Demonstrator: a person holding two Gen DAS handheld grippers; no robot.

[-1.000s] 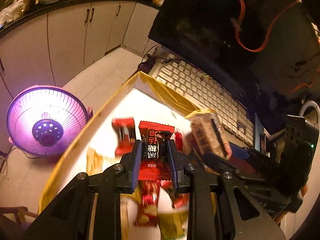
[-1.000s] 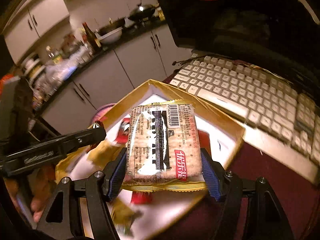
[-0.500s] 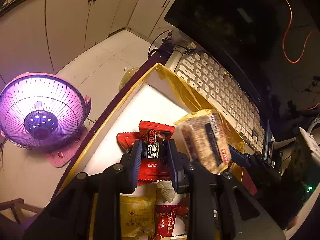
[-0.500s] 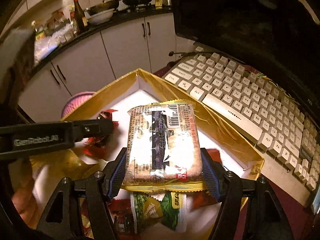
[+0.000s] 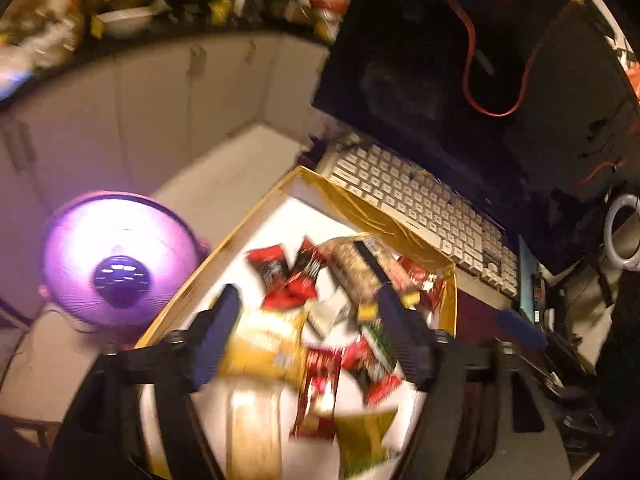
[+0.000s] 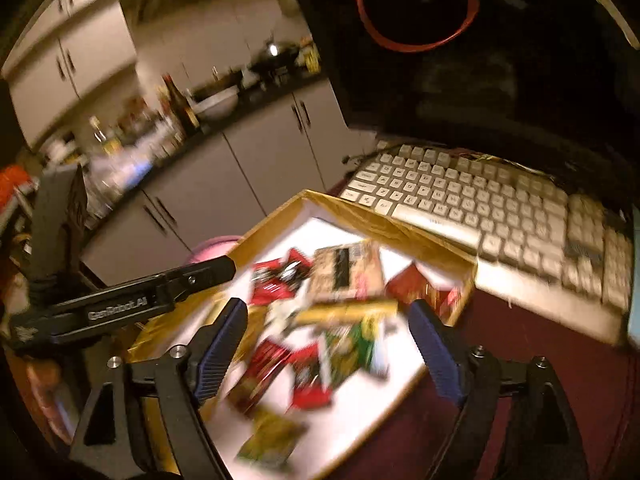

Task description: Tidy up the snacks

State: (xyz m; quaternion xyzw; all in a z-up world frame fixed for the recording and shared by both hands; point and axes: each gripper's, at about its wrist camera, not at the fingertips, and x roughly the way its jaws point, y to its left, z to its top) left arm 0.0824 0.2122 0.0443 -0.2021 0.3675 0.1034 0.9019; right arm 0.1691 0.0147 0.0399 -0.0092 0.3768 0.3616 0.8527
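Observation:
A gold-rimmed box [image 5: 256, 216] with a white floor holds several snack packets. The red candy packet [image 5: 294, 280] and the cracker pack [image 5: 360, 268] lie in its far part, side by side. My left gripper [image 5: 308, 332] is open and empty above the box's middle. My right gripper [image 6: 328, 340] is open and empty above the box [image 6: 424, 240]; the cracker pack [image 6: 346, 272] and red candy packet [image 6: 280, 280] lie beyond its fingertips. The left gripper's arm [image 6: 132, 300] crosses the right wrist view at the left. Both views are motion-blurred.
A white keyboard [image 5: 416, 200] lies just behind the box, below a dark monitor [image 5: 460, 60]. A glowing purple heater [image 5: 116, 268] stands on the floor at the left. White cabinets [image 6: 264, 152] line the far wall. A dark red tabletop [image 6: 540, 360] is right of the box.
Both grippers have opened and pulled back. The red candy packet and the cracker pack, held before, now lie in the box's far part.

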